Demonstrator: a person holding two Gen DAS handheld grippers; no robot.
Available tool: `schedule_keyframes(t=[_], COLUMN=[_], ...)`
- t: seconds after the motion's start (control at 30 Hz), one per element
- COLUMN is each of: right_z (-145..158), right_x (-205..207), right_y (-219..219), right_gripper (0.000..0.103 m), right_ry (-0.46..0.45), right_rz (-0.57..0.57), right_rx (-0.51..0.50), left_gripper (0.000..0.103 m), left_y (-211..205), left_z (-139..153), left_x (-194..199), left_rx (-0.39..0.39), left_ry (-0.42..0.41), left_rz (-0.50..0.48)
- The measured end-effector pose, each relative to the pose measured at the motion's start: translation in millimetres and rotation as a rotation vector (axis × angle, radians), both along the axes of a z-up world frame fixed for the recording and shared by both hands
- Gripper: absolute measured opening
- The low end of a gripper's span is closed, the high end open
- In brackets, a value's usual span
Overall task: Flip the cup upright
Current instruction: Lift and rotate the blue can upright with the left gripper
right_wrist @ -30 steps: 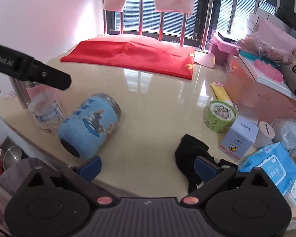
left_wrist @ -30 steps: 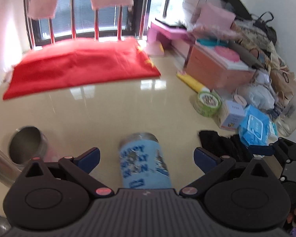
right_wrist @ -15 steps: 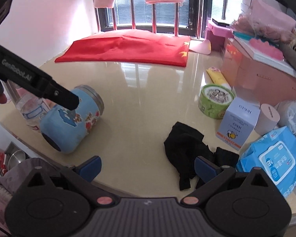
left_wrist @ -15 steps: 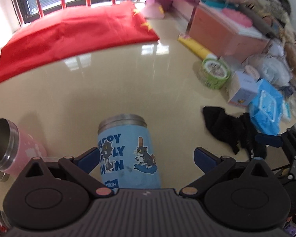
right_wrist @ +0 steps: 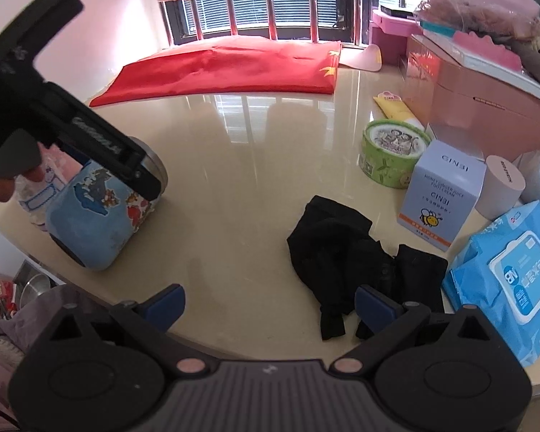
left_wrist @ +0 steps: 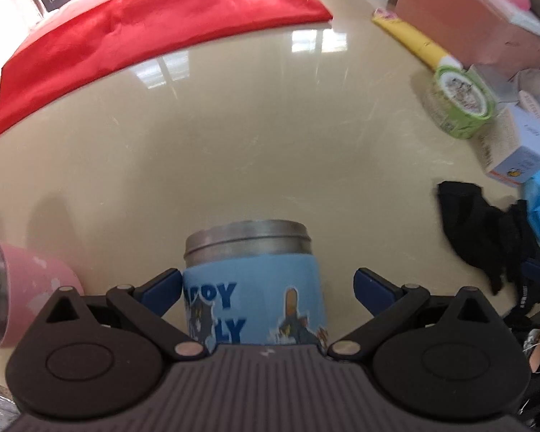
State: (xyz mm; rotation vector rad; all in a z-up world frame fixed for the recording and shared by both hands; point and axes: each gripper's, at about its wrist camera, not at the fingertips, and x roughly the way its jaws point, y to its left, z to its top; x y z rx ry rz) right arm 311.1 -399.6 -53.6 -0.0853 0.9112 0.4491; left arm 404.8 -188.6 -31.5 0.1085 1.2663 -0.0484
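Lying on its side at the near left edge of the beige table (right_wrist: 255, 187), the blue cartoon cup (left_wrist: 252, 288) points its steel rim away toward the far side, its dark base toward the table's near edge. The left gripper (left_wrist: 266, 284) has the cup between its wide-spread jaws: the left blue pad sits right against the cup's sleeve, the right pad stands clear of it, so nothing is clamped. Seen from the right wrist, that gripper's black finger crosses over the cup (right_wrist: 100, 208) near its rim. A pink cup (left_wrist: 21, 295) lies just left of the blue one. The right gripper (right_wrist: 266, 304) hovers at the near table edge, jaws wide and holding nothing, beside a crumpled black cloth (right_wrist: 345, 252).
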Motion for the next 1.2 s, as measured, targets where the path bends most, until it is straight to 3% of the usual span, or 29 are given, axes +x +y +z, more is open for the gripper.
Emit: schedule_keyframes(t=[0.07,0.17,0.57,0.97,1.2], right_z=[-1.7,-1.8,6.5,15.2,18.4], right_x=[0.7,-1.1,-15.0,-25.3,-38.0], right_y=[-0.8,-2.0,-4.4,-1.5,5.3], right_gripper=[0.101,0.101,0.101,0.101,0.101], right_ry=[0.005,0.007,-0.015,-0.101,-0.135], right_rz=[-0.004,-0.011,-0.023,-0.047,-0.046], right_rx=[0.001,0.002,0.013,0.073,0.102], left_gripper=[0.101,0.087,0.086,0.086,0.085], left_y=[1.4,1.1,3.0,7.4,10.6], left_z=[-9.3,-19.9,-12.1,21.8,28.4], left_x=[6.8,11.3,-4.1,-39.0,-57.1], left_rx=[0.011,0.057,0.032,-0.094,-0.128], left_ry=[0.037,0.068,-0.013,-0.21,-0.288], left_rz=[0.009,0.008,-0.006,0.015,0.022])
